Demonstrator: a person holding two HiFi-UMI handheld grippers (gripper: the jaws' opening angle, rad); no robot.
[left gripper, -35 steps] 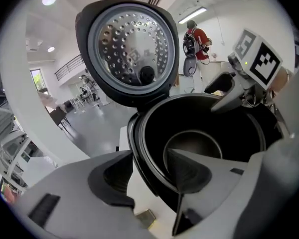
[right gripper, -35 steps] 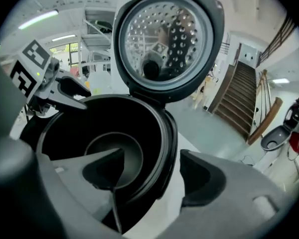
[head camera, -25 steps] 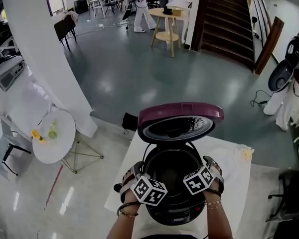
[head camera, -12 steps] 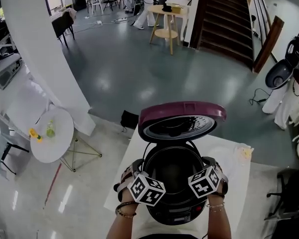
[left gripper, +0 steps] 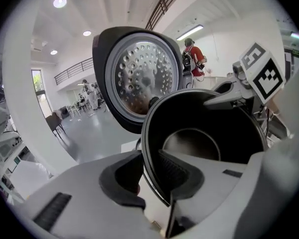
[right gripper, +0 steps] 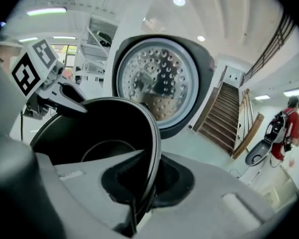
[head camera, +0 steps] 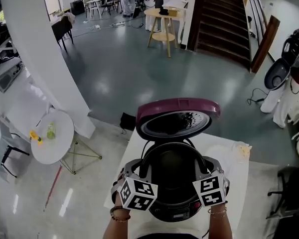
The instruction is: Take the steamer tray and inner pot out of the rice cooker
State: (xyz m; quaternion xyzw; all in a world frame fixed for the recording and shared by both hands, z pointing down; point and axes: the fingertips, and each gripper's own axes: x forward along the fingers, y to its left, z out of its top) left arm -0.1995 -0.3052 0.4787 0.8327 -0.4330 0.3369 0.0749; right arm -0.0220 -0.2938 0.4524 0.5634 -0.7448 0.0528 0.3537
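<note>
The inner pot (head camera: 172, 169) sits in the mouth of the rice cooker (head camera: 178, 212) at the near edge of the white desk (head camera: 236, 179). Its rim looks raised a little above the cooker's body. The purple lid (head camera: 178, 114) stands open on the far side. The pot's dark inside shows bare down to the bottom, and I see no steamer tray in it.

The left tongs (left gripper: 149, 176) have just been closing and now stand narrow, with the pot's left rim pinched between the pads. The right tongs (right gripper: 147, 180) have closed right down on the right rim, one pad inside the wall and one outside. So the pot hangs between two thin grips on opposite sides.

To my eye the step in hand is lifting the pot out. It should go well if both hands rise together at the same pace, so the rim stays level and neither pad slides along the smooth metal. The pot ought to come straight up until its bottom is above the cooker's mouth. It also needs to stay on the near side of the lid, and only then travel sideways to a bare part of the desk. A tilt looks like the likeliest way to lose the grip.
</note>
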